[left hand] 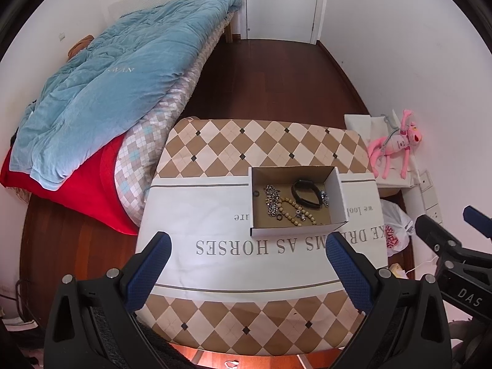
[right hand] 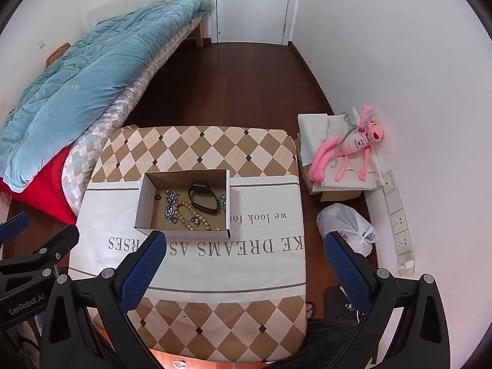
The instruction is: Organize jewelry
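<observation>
A white cardboard box (left hand: 339, 196) stands open on the cloth-covered table (left hand: 215, 160). Inside lie a black band (left hand: 306, 193), a tan bead bracelet (left hand: 290, 212), a black-and-silver chain (left hand: 272, 198), a small silver piece (left hand: 324, 197) and a small dark ring (left hand: 279, 217). The right wrist view shows the box (right hand: 143, 203), band (right hand: 204, 199), beads (right hand: 193, 213) and chain (right hand: 171, 203). My left gripper (left hand: 247, 246) is open and empty, held above the table in front of the box. My right gripper (right hand: 246, 246) is open and empty, to the right of the box.
A bed with a blue quilt (left hand: 117, 83) and red cloth (left hand: 92, 190) runs along the left. A pink plush toy (right hand: 347, 150) lies on a low white stand at the right wall. A white plastic bag (right hand: 347, 227) sits on the wood floor. A door (right hand: 252, 3) is at the back.
</observation>
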Demonstrator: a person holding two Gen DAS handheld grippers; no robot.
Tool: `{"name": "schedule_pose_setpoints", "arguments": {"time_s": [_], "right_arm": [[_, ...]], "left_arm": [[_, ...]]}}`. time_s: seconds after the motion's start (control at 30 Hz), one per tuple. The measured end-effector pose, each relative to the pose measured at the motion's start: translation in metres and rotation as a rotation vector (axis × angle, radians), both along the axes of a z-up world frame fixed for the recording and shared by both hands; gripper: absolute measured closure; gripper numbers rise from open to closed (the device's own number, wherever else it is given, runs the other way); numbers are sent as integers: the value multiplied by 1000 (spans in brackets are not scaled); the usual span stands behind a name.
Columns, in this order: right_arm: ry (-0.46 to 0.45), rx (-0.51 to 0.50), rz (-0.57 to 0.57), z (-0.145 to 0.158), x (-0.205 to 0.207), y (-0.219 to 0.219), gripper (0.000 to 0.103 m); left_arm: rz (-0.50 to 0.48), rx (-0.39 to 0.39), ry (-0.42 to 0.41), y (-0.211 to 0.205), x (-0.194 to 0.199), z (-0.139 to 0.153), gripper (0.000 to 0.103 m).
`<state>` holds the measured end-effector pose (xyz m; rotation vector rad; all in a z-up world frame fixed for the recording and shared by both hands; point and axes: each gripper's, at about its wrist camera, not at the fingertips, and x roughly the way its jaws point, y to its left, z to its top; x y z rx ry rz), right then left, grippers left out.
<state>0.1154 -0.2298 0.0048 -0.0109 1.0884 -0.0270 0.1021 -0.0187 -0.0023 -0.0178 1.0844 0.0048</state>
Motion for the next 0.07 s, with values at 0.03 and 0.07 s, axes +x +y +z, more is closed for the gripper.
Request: {"name": "schedule_pose_setpoints", "arguments": {"time_s": [0.03, 0.07], "right_arm": [[0, 0, 0, 0, 0, -1, 0], [0, 2, 0, 0, 0, 0, 0]], "left_arm": [[-2, -5, -1, 0, -1, 0, 1], [-6, -9, 2, 0, 0, 0, 1]]}}
